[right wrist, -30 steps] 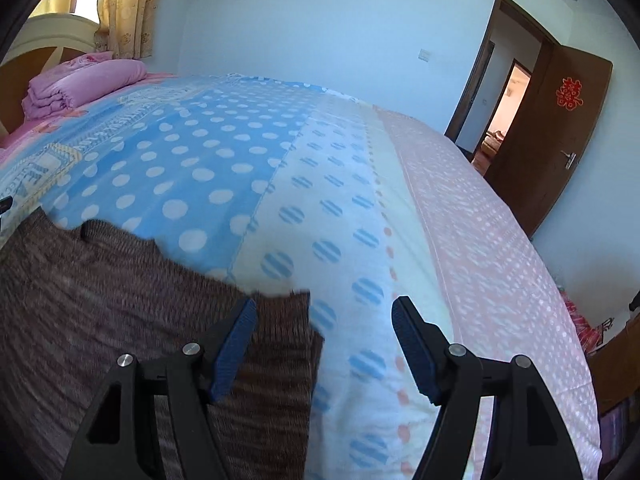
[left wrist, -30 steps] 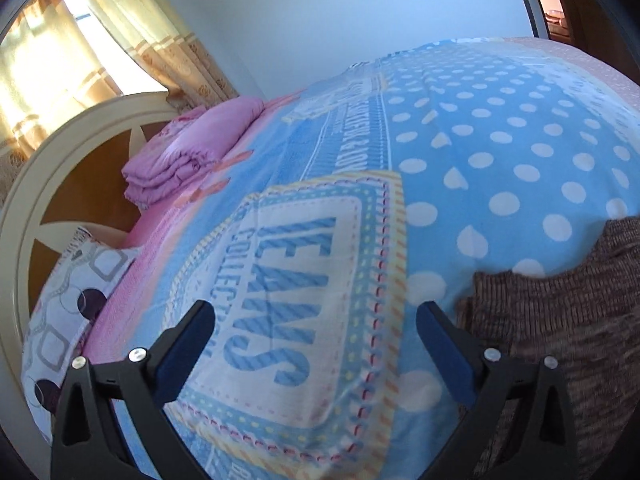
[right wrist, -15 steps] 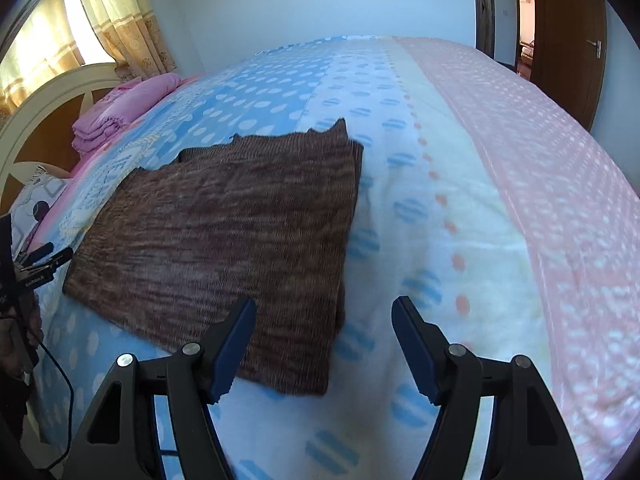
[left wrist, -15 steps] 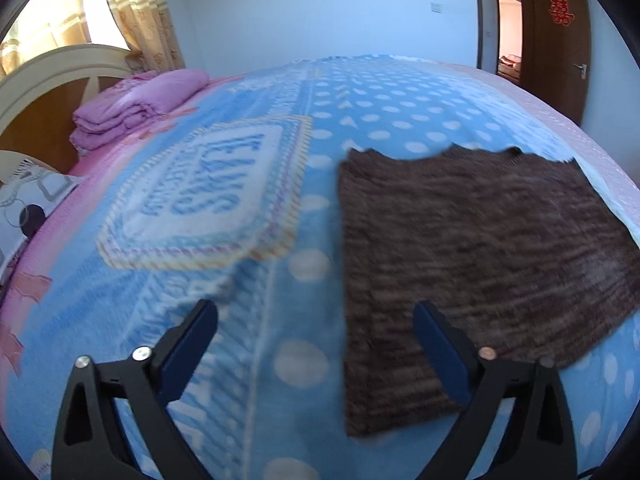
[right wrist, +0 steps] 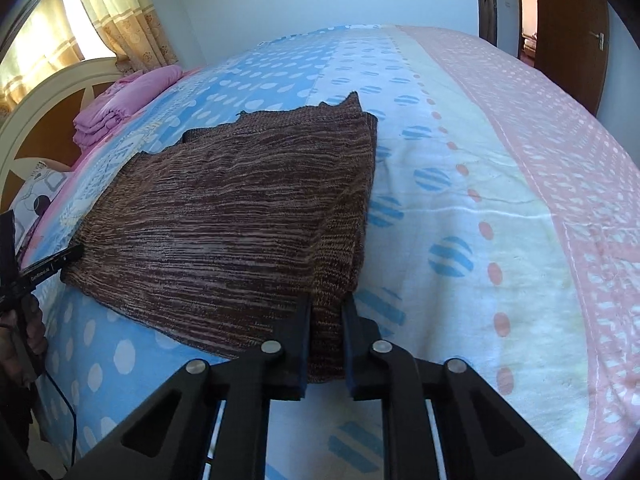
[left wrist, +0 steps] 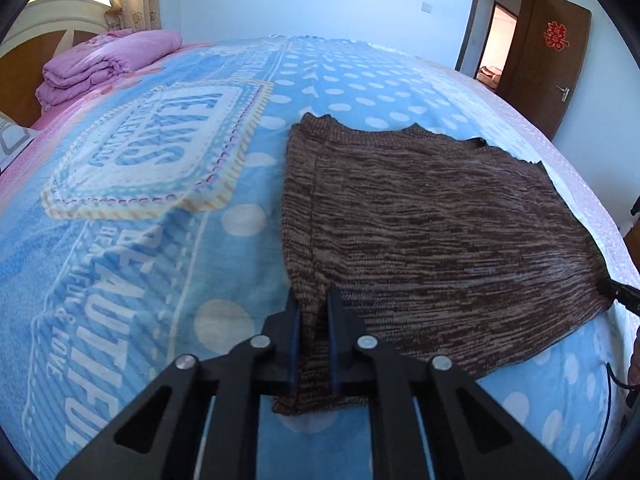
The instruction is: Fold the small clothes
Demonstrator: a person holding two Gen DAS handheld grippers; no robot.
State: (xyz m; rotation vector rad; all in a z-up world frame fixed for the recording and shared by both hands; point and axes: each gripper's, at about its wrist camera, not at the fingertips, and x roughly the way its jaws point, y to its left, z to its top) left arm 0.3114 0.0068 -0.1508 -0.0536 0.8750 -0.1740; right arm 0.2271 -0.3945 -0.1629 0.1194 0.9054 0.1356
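Observation:
A brown knit garment [left wrist: 432,224] lies flat on the bed's blue dotted blanket [left wrist: 132,240]. My left gripper [left wrist: 313,300] is shut on the garment's near left corner, with the knit pinched between its blue pads. In the right wrist view the same brown garment [right wrist: 240,216] spreads away to the left, and my right gripper [right wrist: 327,308] is shut on its near right corner, where the edge is folded double. The tip of the right gripper shows at the garment's far corner in the left wrist view, and the left one shows likewise at the left edge of the right wrist view.
A folded pink quilt [left wrist: 108,64] rests near the headboard [right wrist: 48,112] with a patterned pillow [right wrist: 38,196] beside it. Curtains [right wrist: 120,16] hang behind. A brown door [left wrist: 548,64] stands open at the right. The blanket's pink dotted side [right wrist: 540,152] stretches right of the garment.
Both grippers swung down toward the garment's near edge, then their jaws closed from wide open onto its two near corners.

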